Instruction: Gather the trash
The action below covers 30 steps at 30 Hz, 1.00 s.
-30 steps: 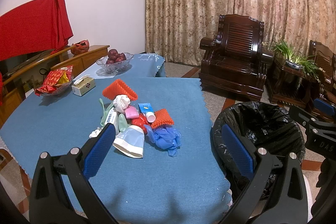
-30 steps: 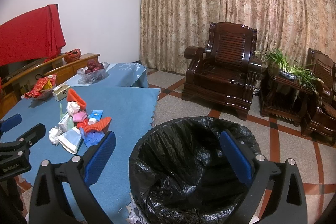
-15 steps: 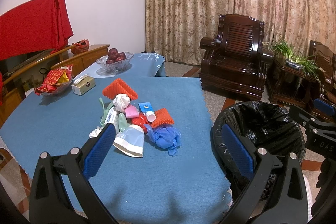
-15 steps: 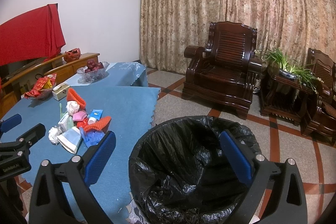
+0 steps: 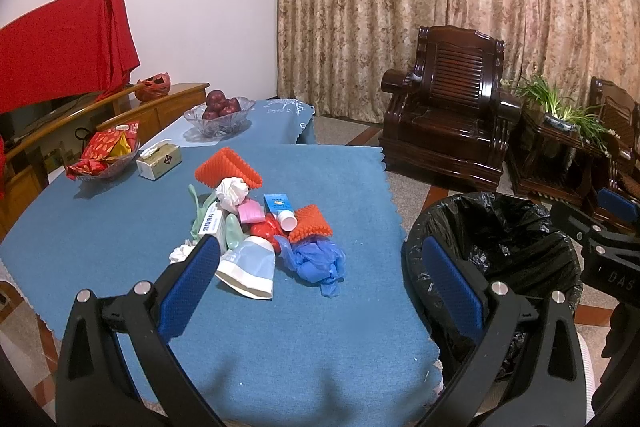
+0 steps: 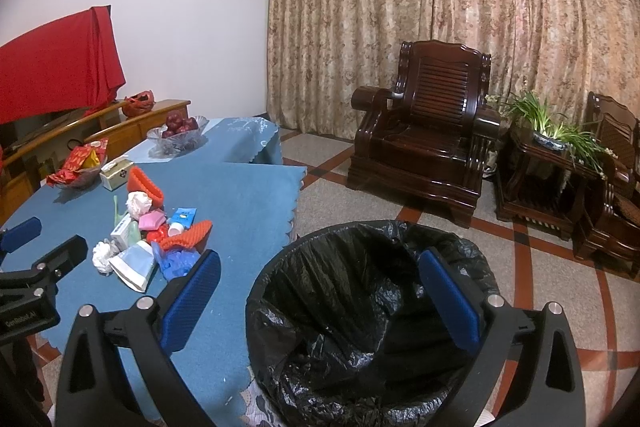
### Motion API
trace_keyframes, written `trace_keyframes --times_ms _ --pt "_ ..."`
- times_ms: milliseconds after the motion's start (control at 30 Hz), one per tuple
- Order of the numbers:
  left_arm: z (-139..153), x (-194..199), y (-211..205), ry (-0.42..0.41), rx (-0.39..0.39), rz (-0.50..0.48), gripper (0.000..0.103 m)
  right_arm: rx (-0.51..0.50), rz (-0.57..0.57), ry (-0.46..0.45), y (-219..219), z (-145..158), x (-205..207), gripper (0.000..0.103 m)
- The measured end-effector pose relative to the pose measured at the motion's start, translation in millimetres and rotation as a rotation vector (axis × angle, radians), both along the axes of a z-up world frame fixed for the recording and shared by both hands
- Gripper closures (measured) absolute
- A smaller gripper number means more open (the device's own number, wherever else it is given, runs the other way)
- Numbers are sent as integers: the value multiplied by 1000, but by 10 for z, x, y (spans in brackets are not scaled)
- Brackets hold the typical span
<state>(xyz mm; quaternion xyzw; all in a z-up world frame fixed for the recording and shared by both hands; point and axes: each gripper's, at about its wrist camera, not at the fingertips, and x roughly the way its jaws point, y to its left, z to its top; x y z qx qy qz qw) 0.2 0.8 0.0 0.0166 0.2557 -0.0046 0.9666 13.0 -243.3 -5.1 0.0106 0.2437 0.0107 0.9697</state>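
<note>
A heap of trash (image 5: 256, 223) lies mid-table on the blue cloth: orange foam nets, crumpled white paper, a pink piece, a blue-and-white tube, a crumpled blue glove (image 5: 316, 261) and a pale pouch (image 5: 250, 269). My left gripper (image 5: 320, 275) hovers open over the table's near part, just short of the heap, with nothing between its pads. A bin lined with a black bag (image 6: 368, 311) stands on the floor right of the table. My right gripper (image 6: 320, 287) is open and empty above the bin's near rim. The heap (image 6: 152, 235) shows at its left.
A glass bowl of red fruit (image 5: 218, 113), a dish of red snack packets (image 5: 106, 157) and a small box (image 5: 158, 161) sit at the table's far side. Dark wooden armchairs (image 5: 448, 107) and a potted plant (image 6: 548, 131) stand beyond the bin before curtains.
</note>
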Motion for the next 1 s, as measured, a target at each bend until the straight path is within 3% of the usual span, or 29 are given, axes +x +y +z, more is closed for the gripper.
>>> trace_keyframes --times_ms 800,1000 --pt "-19 -19 21 4 -6 5 5 -8 10 15 97 -56 90 6" --pt "-136 39 149 11 -14 16 5 -11 26 26 144 -36 141 6"
